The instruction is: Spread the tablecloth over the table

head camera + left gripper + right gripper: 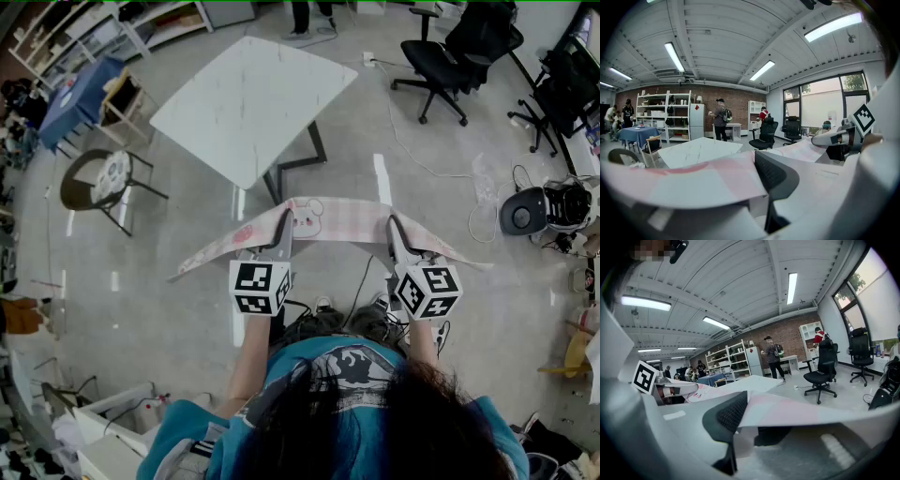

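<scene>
In the head view the person holds the left gripper (pixel 281 246) and the right gripper (pixel 394 234) out in front, side by side and apart, each with its marker cube nearest the body. A pink-and-white checked fabric tablecloth (pixel 333 220) hangs in the air between the two sets of jaws as a taut band, with loose ends trailing outward past each gripper. Ahead of the grippers and a little toward the left one stands the white marble-patterned table (pixel 248 103) on black angled legs, well apart from the tablecloth. A black wheeled office chair (pixel 459 52) stands farther off, beyond the right gripper. In the left gripper view the jaws are pressed together on the tablecloth (pixel 693 180), whose edge is pinched against the black ribbed pad (pixel 771 173). The sheet spreads out to the left of the pad, the table (pixel 701 150) lies ahead past the jaws, and the right gripper (pixel 843 136) shows off to the side. In the right gripper view the jaws are likewise clamped on the tablecloth (pixel 801 411), which runs away to the right from the black pad (pixel 729 416). The table (pixel 750 383) is ahead beyond the tips and the left gripper (pixel 670 390) is at the left side.
</scene>
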A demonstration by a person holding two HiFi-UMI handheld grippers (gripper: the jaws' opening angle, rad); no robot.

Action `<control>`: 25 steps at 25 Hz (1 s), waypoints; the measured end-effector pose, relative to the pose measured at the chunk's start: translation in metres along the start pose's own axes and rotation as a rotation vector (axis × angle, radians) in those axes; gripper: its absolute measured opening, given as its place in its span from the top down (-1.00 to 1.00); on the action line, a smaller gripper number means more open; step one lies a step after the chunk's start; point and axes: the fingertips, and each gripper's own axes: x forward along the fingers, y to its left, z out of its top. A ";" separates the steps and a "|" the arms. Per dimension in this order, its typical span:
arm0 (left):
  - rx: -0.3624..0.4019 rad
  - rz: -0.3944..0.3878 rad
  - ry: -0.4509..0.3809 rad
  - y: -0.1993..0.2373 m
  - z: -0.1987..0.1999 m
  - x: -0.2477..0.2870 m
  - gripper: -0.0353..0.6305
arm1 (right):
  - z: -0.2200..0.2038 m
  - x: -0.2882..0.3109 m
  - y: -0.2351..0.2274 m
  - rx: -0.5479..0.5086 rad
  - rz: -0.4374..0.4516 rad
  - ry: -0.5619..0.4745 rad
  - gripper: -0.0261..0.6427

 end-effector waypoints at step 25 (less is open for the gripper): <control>0.101 -0.117 -0.047 0.017 0.022 0.013 0.72 | 0.008 0.005 0.010 0.053 -0.025 -0.034 0.78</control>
